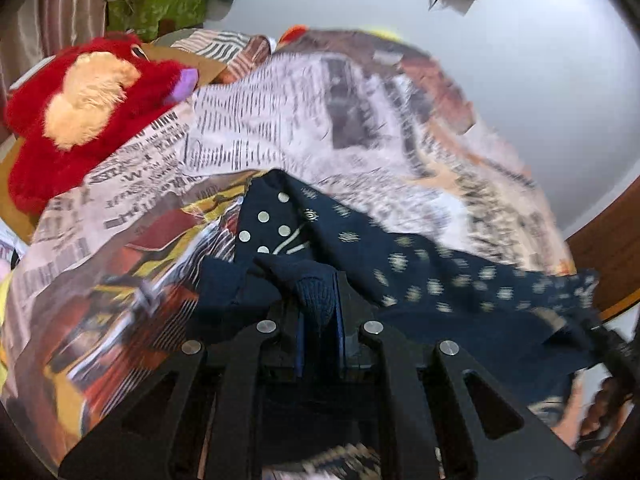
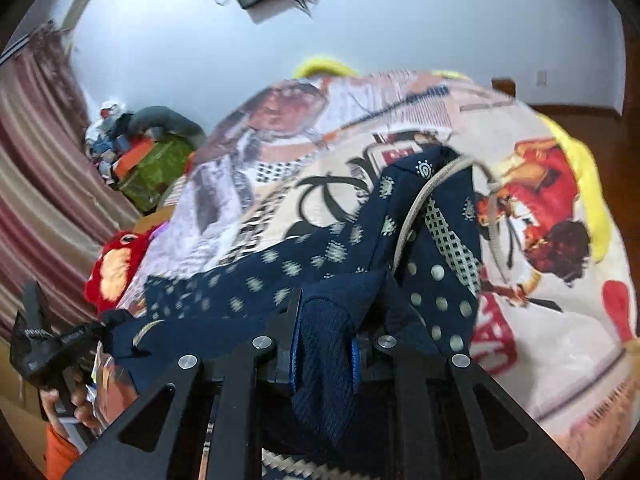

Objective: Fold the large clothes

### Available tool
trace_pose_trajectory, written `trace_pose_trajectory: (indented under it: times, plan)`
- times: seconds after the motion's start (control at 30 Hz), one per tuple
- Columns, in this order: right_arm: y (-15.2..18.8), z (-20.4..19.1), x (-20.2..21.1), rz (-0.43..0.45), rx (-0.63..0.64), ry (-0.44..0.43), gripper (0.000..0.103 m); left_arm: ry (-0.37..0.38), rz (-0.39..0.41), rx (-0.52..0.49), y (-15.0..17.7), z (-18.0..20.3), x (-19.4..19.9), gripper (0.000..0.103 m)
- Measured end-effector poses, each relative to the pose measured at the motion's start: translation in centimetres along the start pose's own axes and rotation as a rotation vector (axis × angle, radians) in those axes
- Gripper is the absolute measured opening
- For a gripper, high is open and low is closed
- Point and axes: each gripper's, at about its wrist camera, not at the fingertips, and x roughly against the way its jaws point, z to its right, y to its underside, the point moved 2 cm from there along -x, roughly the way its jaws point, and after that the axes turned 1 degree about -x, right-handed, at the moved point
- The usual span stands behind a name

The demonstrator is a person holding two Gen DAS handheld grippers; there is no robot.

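Both the left gripper (image 1: pixel 320 300) and right gripper (image 2: pixel 326 336) are clamped tight on bunched edges of the navy patterned garment (image 1: pixel 420 276), stretched between them above the newspaper-print bedspread (image 1: pixel 260 128), probably to carry it flat for folding.

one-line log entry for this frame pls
left gripper: shut on navy garment | right gripper: shut on navy garment | garment stretched over printed bedspread

One navy garment (image 1: pixel 420 276); one red plush toy (image 1: pixel 60 120); two grippers (image 1: pixel 320 312).

Garment (image 1: pixel 420 276) on bedspread (image 1: pixel 280 120), beside plush toy (image 1: pixel 60 120)
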Motion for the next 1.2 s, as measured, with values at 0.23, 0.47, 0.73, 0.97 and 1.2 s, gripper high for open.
trace_pose_trajectory:
  times: [0.23, 0.47, 0.73, 0.97, 1.2]
  plan:
    - [-1.5, 2.4, -1.5, -0.076, -0.065, -0.122, 0.016, -0.058, -0.043, -0.088, 0.2, 0.3, -2.7, 0.016]
    - [-2.8, 3.3, 1.8, -0.075, 0.012, -0.034, 0.016, -0.081, -0.069, -0.206, -0.8, 1.7, 0.4, 0.023]
    - [-2.4, 0.5, 6.2, -0.012, 0.159, 0.069, 0.016, -0.158, 0.100, -0.156, -3.6, 2.3, 6.9, 0.078]
    - [-4.1, 1.7, 7.8, 0.046, 0.012, 0.087, 0.018, -0.103, 0.090, -0.194, -2.5, 2.3, 9.0, 0.079]
    - [-3.1, 1.6, 9.9, 0.060, 0.076, 0.058, 0.018, -0.039, -0.020, -0.421, 4.7, 6.5, 7.6, 0.079]
